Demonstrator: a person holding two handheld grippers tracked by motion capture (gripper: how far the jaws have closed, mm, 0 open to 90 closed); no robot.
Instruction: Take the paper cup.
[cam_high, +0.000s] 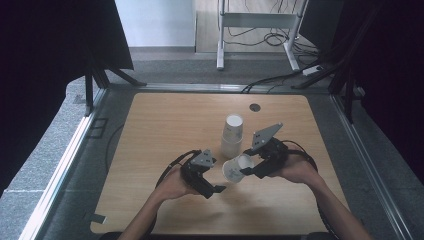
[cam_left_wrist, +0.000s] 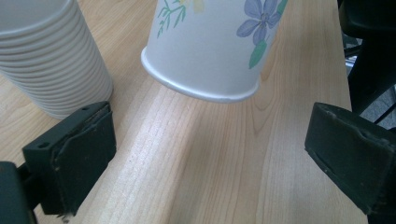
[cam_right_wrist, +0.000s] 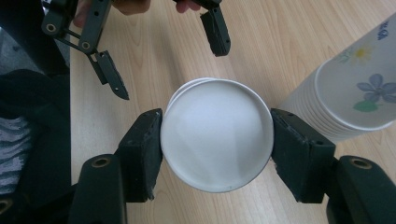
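Note:
My right gripper (cam_high: 251, 167) (cam_right_wrist: 217, 144) is shut on a white paper cup (cam_high: 236, 169) (cam_right_wrist: 217, 140) printed with flowers. Its pads press both sides near the cup's base, and the cup hangs tilted just above the table. In the left gripper view the cup's rolled rim (cam_left_wrist: 201, 88) points down toward the wood. My left gripper (cam_high: 216, 176) (cam_left_wrist: 210, 154) stands open a short way from the cup's mouth, with nothing between its jaws. In the right gripper view the left gripper (cam_right_wrist: 163, 56) faces the cup from beyond it. A stack of upside-down cups (cam_high: 232, 135) (cam_left_wrist: 51, 60) (cam_right_wrist: 350, 93) stands just behind.
The wooden table (cam_high: 165, 130) has a small round grommet (cam_high: 255, 107) near its far edge. Metal rails (cam_high: 65, 165) border the table on both sides. Cables trail from both grippers toward the near edge.

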